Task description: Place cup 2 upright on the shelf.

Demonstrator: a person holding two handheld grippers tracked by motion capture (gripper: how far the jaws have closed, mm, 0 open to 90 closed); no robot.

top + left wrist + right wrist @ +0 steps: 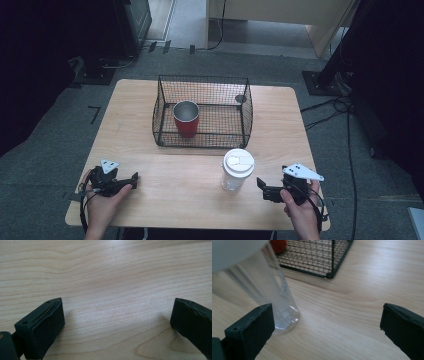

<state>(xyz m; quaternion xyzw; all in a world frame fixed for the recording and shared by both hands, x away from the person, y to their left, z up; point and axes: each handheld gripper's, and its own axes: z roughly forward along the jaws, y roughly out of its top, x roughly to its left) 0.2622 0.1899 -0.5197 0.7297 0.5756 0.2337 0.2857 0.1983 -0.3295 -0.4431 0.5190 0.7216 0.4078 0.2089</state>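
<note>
The right gripper (261, 187) is held with jaws wide apart, nothing between them; the clear cup (237, 171) stands just ahead, toward its left jaw. Its white lid (238, 162) is seen whole from above but blurred and cut off in the right gripper view. The left gripper (117, 322) is likewise spread over bare table (112, 277).

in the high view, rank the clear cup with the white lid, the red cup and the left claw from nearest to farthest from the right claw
1. Clear cup with the white lid: just to the left of the right claw, standing on the table in front of the wire basket.
2. Left claw: across the near edge of the table, at its left.
3. Red cup: farther back, upright inside the basket's left half.
</note>
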